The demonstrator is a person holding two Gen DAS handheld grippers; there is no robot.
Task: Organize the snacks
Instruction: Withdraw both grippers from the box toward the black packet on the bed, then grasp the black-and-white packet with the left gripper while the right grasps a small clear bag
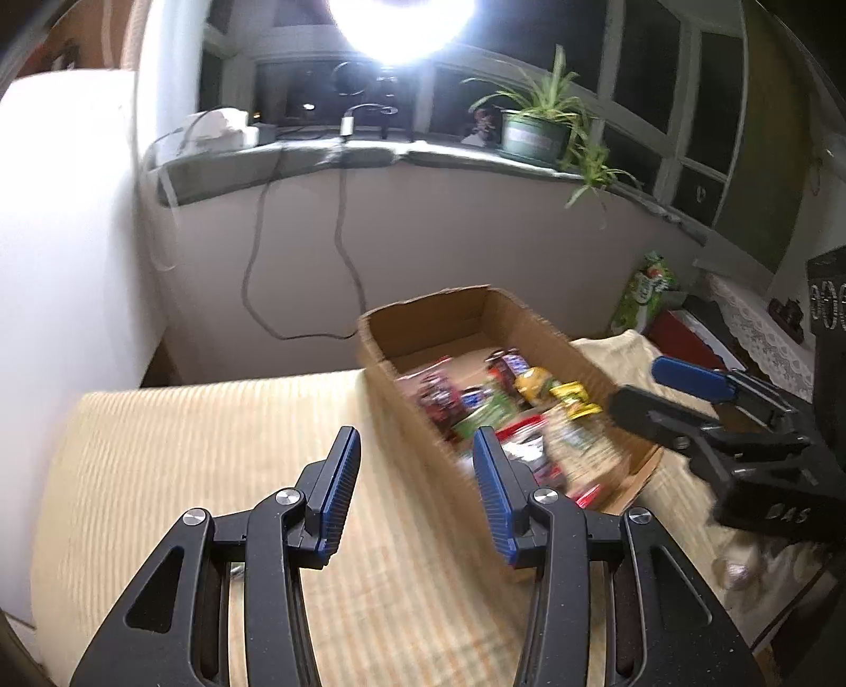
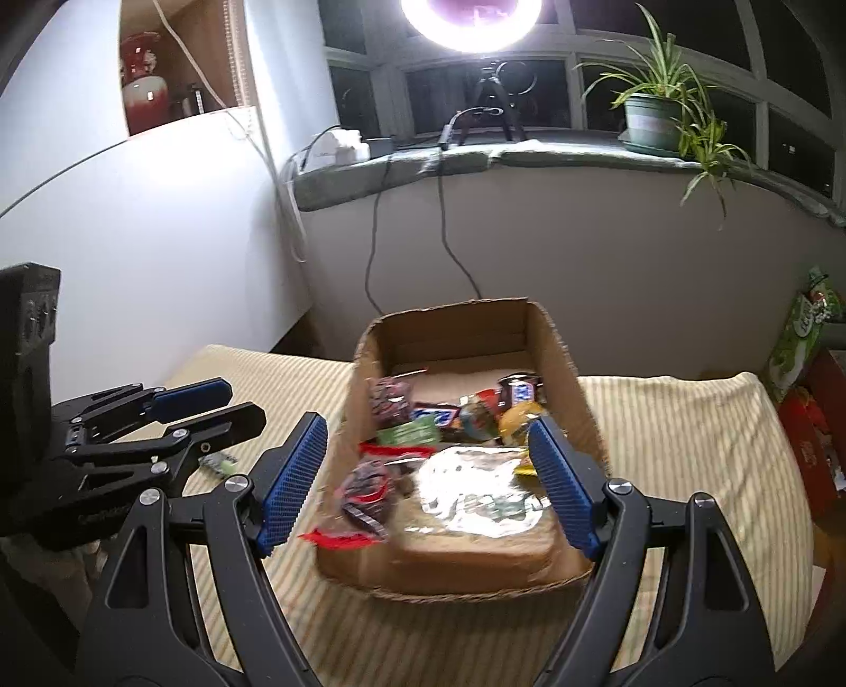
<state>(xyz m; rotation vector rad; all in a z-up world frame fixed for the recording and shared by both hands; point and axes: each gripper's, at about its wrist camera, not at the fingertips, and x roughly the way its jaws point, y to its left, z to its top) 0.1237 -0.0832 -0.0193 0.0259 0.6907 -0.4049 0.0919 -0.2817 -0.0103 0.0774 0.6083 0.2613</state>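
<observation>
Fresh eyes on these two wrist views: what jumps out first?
A glaring ring light blazes at the top centre above the windowsill. Below it, an open cardboard box full of bright snack packets sits on the striped yellow cloth. The right gripper frames the box with jaws wide and empty; the left gripper hangs beside the box with nothing between its blue pads.

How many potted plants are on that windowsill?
1. The plant sits in a green pot at the right end of the sill, leaves trailing over its edge. Dark corners may hide others.
</observation>
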